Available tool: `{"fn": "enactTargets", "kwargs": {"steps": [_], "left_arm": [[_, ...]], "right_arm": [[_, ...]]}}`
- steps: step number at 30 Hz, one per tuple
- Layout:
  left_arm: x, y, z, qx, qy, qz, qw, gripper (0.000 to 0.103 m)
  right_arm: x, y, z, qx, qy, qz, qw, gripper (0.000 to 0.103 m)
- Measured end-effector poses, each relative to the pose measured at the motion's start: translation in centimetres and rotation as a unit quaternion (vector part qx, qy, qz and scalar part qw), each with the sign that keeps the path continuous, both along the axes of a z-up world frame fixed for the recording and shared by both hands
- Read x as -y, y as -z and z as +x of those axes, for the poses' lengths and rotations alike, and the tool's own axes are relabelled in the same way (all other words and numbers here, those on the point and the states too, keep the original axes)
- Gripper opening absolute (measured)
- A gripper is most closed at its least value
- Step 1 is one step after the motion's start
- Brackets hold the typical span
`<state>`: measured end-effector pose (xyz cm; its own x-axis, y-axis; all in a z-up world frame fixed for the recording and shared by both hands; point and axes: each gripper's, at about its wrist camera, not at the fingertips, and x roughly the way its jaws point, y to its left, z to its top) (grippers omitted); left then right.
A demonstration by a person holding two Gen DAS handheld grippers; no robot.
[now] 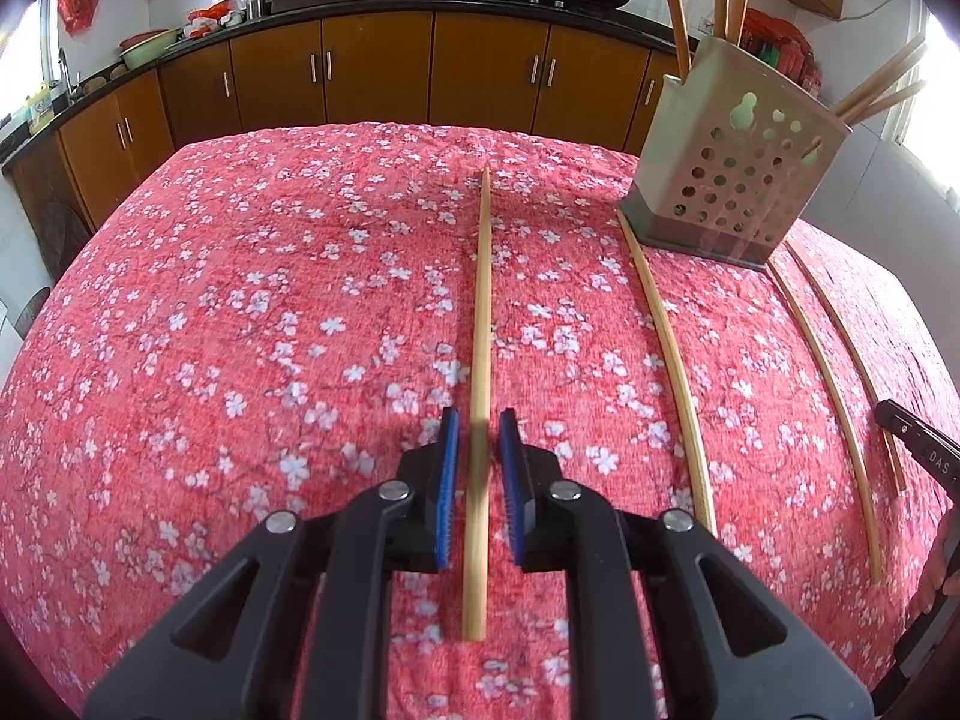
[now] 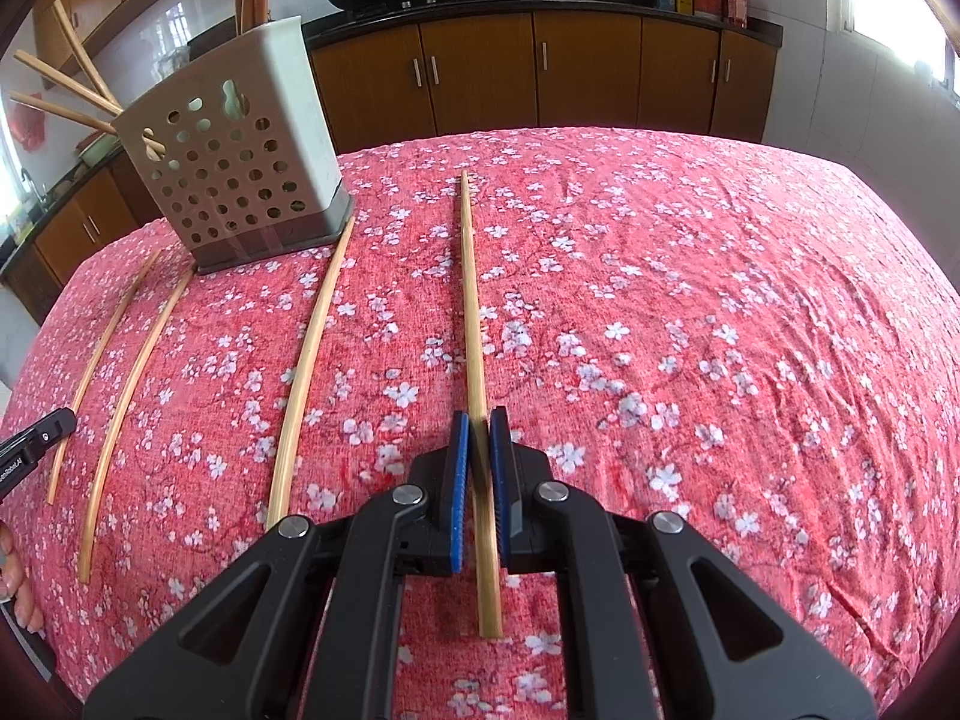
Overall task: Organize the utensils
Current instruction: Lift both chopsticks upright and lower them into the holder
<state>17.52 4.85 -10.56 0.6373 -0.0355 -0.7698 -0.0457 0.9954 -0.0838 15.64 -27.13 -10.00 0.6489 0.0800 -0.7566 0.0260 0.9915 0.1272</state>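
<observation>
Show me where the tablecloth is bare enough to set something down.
Bare: the tablecloth left of the chopstick that the left gripper straddles, and right of the gripped chopstick in the right gripper. Crowded: beside the chopstick holder, where loose chopsticks lie.

Left claw (image 1: 479, 420) straddles a chopstick (image 1: 482, 324) on the floral cloth (image 1: 240, 330), unclamped.

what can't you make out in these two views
- Right wrist view: the chopstick is blurred and shadowed between the pads of the right hand-held gripper, so it is unclear whether it is firmly clamped.
- Both views: the walls of the holder hide the lower ends of the standing chopsticks.
- Left wrist view: the top edge of the picture cuts off the upper ends of those standing chopsticks.
</observation>
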Motion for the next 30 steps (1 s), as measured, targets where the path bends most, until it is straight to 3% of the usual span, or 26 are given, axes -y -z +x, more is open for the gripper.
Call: {"fn": "enactTargets", "kwargs": {"steps": [6, 13, 21, 30], "left_arm": [[-0.2, -0.5, -0.5, 0.000, 0.005, -0.001, 1.0000, 0.008], [-1.1, -5.3, -1.7, 0.067, 0.004, -0.019, 0.9976, 0.008], [-1.5, -12.0, -2.3, 0.154, -0.003, -0.055, 0.9866, 0.008], [-1.0, -14.4, -1.9, 0.177, 0.007, -0.049, 0.9830, 0.008]], "right_arm": [[0.5, -1.2, -1.4, 0.016, 0.002, 0.010, 1.000, 0.007], [2.0, -5.2, -2.9, 0.083, 0.013, 0.019, 0.996, 0.007], [3.1, -9.2, -4.0, 0.148, 0.026, 0.033, 0.988, 0.007], [2.8, -10.2, -3.3, 0.168, 0.022, 0.034, 0.985, 0.007]]}}
